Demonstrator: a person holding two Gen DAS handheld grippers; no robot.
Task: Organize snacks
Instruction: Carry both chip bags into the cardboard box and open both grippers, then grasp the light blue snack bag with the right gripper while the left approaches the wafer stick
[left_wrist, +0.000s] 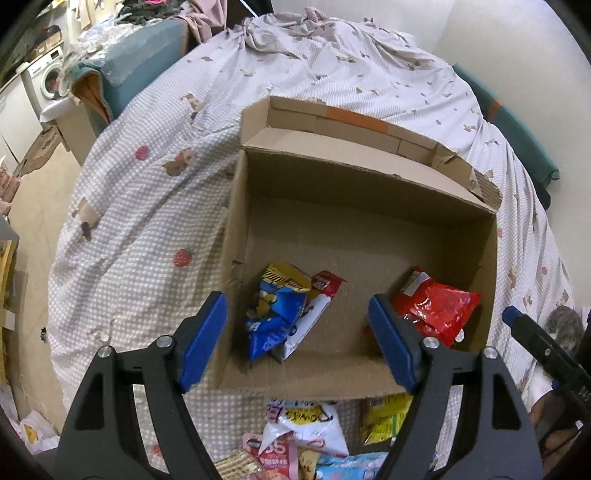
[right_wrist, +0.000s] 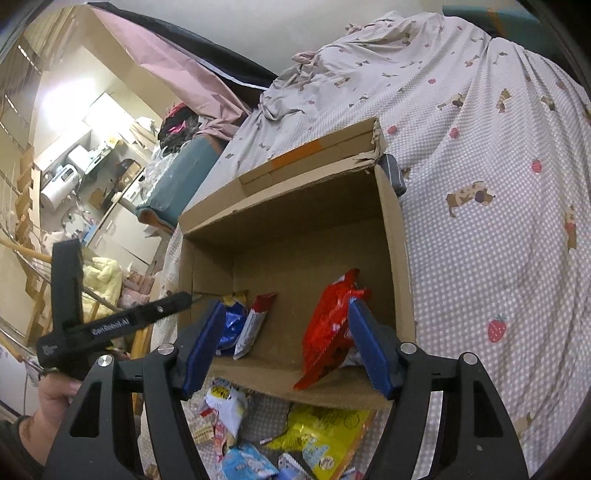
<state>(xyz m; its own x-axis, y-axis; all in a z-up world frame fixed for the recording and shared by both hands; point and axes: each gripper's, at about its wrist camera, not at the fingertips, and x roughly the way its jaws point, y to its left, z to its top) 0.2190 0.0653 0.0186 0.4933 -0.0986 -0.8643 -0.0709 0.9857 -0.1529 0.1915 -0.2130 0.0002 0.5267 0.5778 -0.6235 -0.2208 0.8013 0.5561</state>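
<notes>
Both blue-padded grippers, left (left_wrist: 297, 341) and right (right_wrist: 286, 345), hung open, empty, above brown cardboard box (left_wrist: 369, 177). Red foil packet (right_wrist: 328, 328), centre frame, leaned upright; could topple if brushed.

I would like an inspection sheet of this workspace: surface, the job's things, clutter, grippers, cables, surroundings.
Surface: bed cover, checked with strawberry and dog prints, rumpled at the far end.
Job's things: open cardboard box on the bed; inside it a blue snack bag, a red-and-white packet and a red snack bag. More snack packets lie on the cover in front of the box.
Clutter: nothing seen on the bed besides these.
Grippers: left gripper open, empty; right gripper open, empty, both above the box's near edge.
Cables: nothing seen.
Surroundings: washing machine, pink cloth, crowded shelves.
</notes>
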